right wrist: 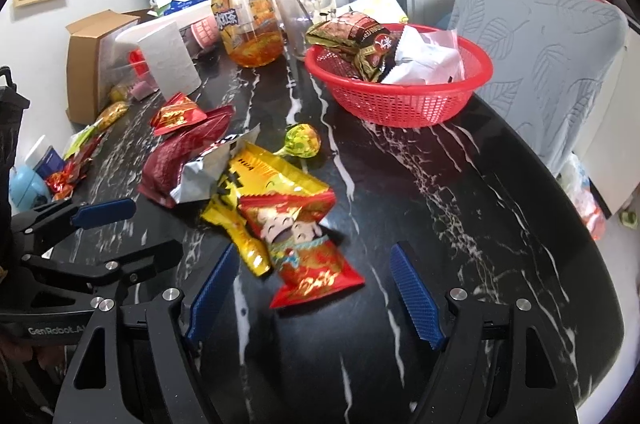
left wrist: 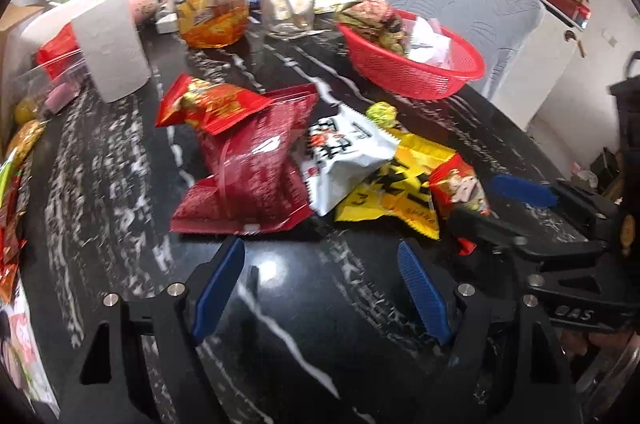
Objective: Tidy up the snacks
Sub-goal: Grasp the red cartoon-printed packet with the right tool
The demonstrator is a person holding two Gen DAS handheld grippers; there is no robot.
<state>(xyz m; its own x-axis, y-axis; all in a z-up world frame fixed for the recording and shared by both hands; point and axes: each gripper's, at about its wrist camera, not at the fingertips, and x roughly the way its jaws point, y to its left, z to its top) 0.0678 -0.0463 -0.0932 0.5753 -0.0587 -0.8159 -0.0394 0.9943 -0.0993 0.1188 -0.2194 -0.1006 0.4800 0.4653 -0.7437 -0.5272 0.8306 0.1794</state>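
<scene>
A pile of snack bags lies on the black marble table: a dark red bag [left wrist: 248, 168], a small red bag [left wrist: 208, 102], a white bag [left wrist: 344, 156], a yellow bag [left wrist: 400, 192] and a red cartoon bag [right wrist: 308, 244]. A green lollipop [right wrist: 302, 140] lies behind them. A red basket [right wrist: 400, 80] at the back holds several packets. My left gripper [left wrist: 320, 288] is open and empty, just short of the dark red bag. My right gripper [right wrist: 312, 292] is open, its jaws standing either side of the red cartoon bag's near end.
A tea bottle [right wrist: 248, 24], a glass [right wrist: 294, 24], a paper towel roll [right wrist: 168, 58] and a cardboard box [right wrist: 92, 60] stand at the back left. More snacks [right wrist: 80, 160] lie along the left edge. A grey chair [right wrist: 540, 48] stands to the right.
</scene>
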